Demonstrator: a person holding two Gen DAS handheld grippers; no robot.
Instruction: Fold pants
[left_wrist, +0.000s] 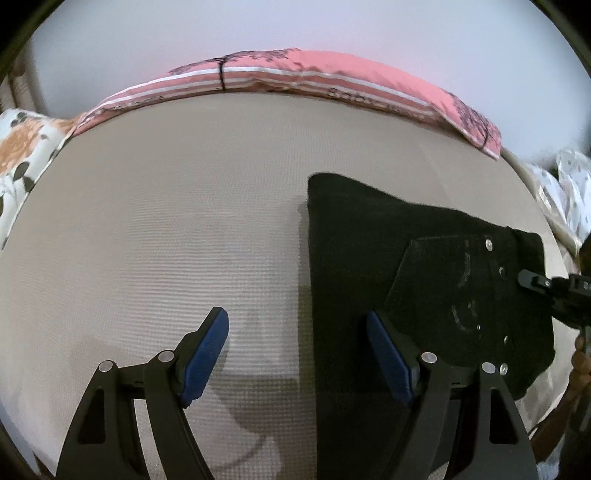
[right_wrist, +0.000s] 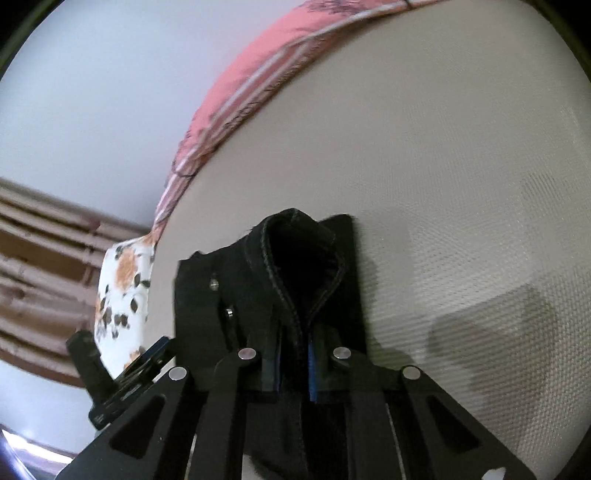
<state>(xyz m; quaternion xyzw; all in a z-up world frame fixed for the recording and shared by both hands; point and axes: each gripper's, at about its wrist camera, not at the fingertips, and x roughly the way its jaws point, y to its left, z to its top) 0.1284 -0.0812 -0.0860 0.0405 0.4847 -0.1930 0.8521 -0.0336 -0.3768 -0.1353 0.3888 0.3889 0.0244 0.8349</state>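
Black pants (left_wrist: 399, 254) lie folded on the beige bed (left_wrist: 166, 221), at the right in the left wrist view, with metal rivets and a back pocket showing. My left gripper (left_wrist: 297, 334) is open and empty, its blue pads spread just above the bed at the pants' left edge. My right gripper (right_wrist: 293, 365) is shut on the pants' edge (right_wrist: 295, 280), lifting a fold of the stitched fabric off the bed. The right gripper also shows at the right edge of the left wrist view (left_wrist: 554, 291).
A pink striped pillow (left_wrist: 314, 77) lies along the far edge of the bed by a white wall. A floral pillow (left_wrist: 22, 147) sits at the left. Striped curtains (right_wrist: 40, 258) hang beyond the bed in the right wrist view.
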